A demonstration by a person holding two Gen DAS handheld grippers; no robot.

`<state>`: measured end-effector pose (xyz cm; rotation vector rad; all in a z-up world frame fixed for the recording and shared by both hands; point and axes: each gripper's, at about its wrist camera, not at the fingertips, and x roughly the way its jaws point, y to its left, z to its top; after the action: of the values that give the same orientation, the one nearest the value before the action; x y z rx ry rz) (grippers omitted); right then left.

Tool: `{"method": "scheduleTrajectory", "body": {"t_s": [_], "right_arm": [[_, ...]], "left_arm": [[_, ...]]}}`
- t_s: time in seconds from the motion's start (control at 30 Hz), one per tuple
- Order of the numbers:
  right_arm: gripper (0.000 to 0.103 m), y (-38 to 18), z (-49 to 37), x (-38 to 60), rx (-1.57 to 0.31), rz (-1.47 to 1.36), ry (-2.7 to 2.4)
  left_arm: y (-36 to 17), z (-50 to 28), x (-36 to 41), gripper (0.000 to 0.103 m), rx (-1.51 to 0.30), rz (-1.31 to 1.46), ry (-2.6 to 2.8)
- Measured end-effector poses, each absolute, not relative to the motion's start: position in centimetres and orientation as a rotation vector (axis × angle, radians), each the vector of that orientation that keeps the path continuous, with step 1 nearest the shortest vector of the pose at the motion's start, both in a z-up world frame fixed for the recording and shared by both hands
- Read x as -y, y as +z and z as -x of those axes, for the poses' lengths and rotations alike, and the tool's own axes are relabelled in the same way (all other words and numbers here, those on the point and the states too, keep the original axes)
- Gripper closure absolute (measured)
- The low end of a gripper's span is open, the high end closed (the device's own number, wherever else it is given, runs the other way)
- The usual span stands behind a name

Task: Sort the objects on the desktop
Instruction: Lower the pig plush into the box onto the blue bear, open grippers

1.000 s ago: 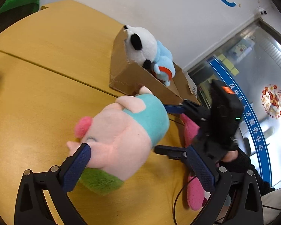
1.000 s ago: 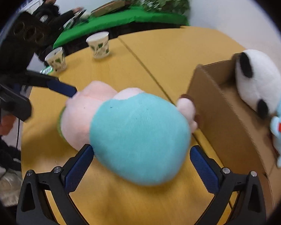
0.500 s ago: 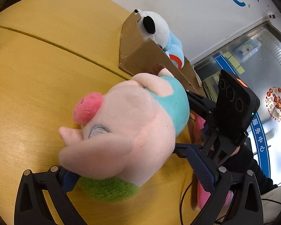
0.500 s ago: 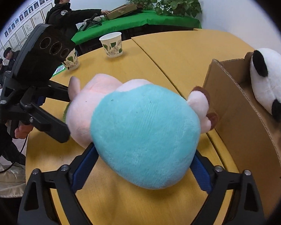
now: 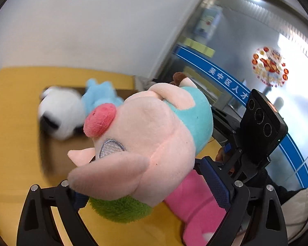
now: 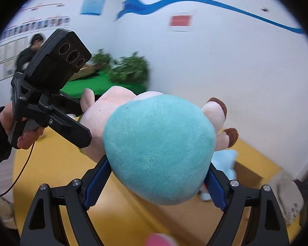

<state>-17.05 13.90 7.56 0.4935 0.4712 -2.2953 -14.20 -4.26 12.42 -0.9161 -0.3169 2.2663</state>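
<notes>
Pig toy (image 5: 149, 143) is up off the surface (image 5: 12, 123), above and just beside the cardboard box (image 5: 57, 153). Left fingers (image 5: 145, 186) clench its head and right fingers (image 6: 154, 182) clench its teal body, since one grip would let it sag. A panda toy (image 5: 59, 112) lies in the box, so my guess is the pig goes there too.

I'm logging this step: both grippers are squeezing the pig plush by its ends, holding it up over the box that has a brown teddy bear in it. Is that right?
Not quite. Both the left gripper and the right gripper do clamp the pig plush above the box, but the left wrist view shows a white-and-black panda plush there, beside a blue plush, not a brown teddy bear.
</notes>
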Motion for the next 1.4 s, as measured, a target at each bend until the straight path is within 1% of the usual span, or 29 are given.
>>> {"method": "scheduleTrajectory", "body": {"t_s": [0.1, 0.17, 0.27, 0.4, 0.5, 0.57, 0.63, 0.73, 0.83, 0.9, 0.93, 1.13, 1.3, 1.4], "right_arm": [[0.017, 7.6, 22.4, -17.4, -0.479, -0.539, -2.389], [0.017, 7.0, 26.2, -19.3, -0.498, -0.593, -2.406], [0.017, 5.3, 32.1, -21.5, -0.541, -0.699, -2.380], [0.017, 1.8, 38.9, -23.3, -0.569, -0.849, -2.269], [0.017, -0.7, 42.5, -24.1, -0.586, -0.923, -2.188], [0.016, -2.4, 44.9, -24.7, -0.597, -0.971, -2.133], [0.014, -3.7, 46.9, -24.8, -0.625, -1.009, -2.073], [0.012, -4.7, 47.9, -24.0, -0.695, -1.021, -1.990], [0.012, -6.1, 47.9, -24.1, -0.849, -1.043, -1.918], [0.012, -7.7, 48.0, -24.1, -0.989, -1.091, -1.878], [0.013, -8.2, 48.0, -24.2, -1.019, -1.097, -1.876], [0.013, -8.0, 47.3, -25.2, -0.979, -1.014, -1.936], [0.013, -6.4, 47.7, -25.6, -0.994, -0.947, -2.033], [0.013, -5.9, 48.5, -25.4, -0.988, -0.992, -2.075]], "left_arm": [[12.9, 22.6, 0.0, 0.006, 0.241, 0.967, 2.210], [11.9, 27.0, -1.9, 0.006, 0.255, 1.016, 2.184], [8.4, 32.5, -4.2, 0.006, 0.366, 1.096, 2.148], [3.1, 37.4, -5.8, 0.006, 0.518, 1.184, 2.131], [0.3, 39.7, -7.3, 0.006, 0.563, 1.240, 2.157], [-1.0, 40.3, -8.1, 0.006, 0.574, 1.272, 2.183], [-1.9, 40.2, -8.9, 0.004, 0.581, 1.290, 2.215], [-2.1, 39.9, -10.2, 0.002, 0.545, 1.310, 2.287], [-2.7, 39.6, -11.1, 0.002, 0.542, 1.333, 2.280], [-3.0, 39.3, -12.0, 0.002, 0.511, 1.340, 2.246], [-3.1, 39.1, -12.5, 0.002, 0.492, 1.343, 2.227], [-2.6, 38.2, -13.6, 0.002, 0.317, 1.322, 2.222], [-3.0, 37.6, -14.3, 0.002, 0.253, 1.335, 2.071], [-4.0, 37.5, -15.8, 0.002, 0.259, 1.338, 1.958]]}}
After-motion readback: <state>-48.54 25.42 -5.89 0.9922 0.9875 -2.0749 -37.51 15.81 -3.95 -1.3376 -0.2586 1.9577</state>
